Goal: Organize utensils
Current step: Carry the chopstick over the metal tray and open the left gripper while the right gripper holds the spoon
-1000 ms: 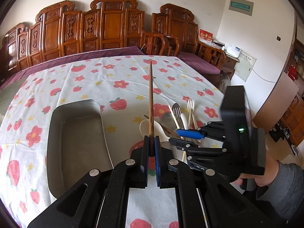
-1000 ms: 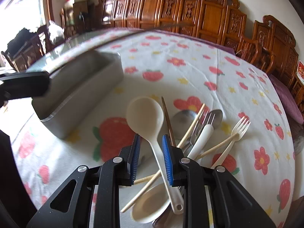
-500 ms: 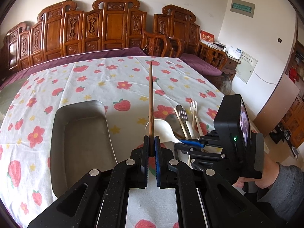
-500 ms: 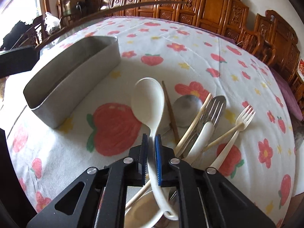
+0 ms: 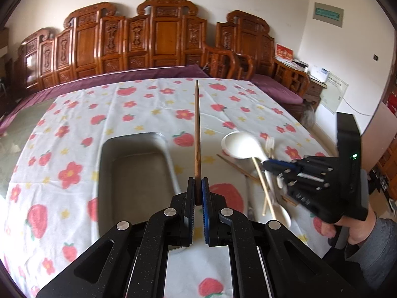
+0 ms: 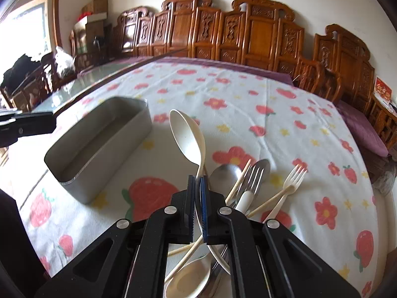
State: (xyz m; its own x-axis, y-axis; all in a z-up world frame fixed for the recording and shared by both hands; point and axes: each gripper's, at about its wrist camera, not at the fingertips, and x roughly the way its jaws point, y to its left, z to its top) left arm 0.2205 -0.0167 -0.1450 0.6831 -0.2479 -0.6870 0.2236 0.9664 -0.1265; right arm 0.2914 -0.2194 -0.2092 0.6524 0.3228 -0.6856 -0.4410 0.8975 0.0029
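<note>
My left gripper (image 5: 197, 186) is shut on a brown wooden chopstick (image 5: 197, 134) that points forward, above the right rim of the grey metal tray (image 5: 134, 173). My right gripper (image 6: 197, 186) is shut on the handle of a cream plastic spoon (image 6: 187, 136), lifted above the utensil pile; it also shows in the left wrist view (image 5: 242, 146). The pile holds a metal spoon (image 6: 224, 173), a metal fork (image 6: 250, 181), a cream fork (image 6: 292, 178), pale chopsticks (image 6: 238, 181) and another cream spoon (image 6: 188, 278). The tray (image 6: 99, 144) lies left of the pile.
The table carries a white cloth with strawberries and flowers (image 5: 153, 104). Carved wooden chairs (image 5: 163, 39) line the far side. The right gripper body and hand (image 5: 332, 188) are at the right of the left wrist view.
My right gripper closed on the cream spoon's handle and lifted it off the pile. My left gripper, still holding the chopstick, rose and shifted so the tray sits nearer its centre.
</note>
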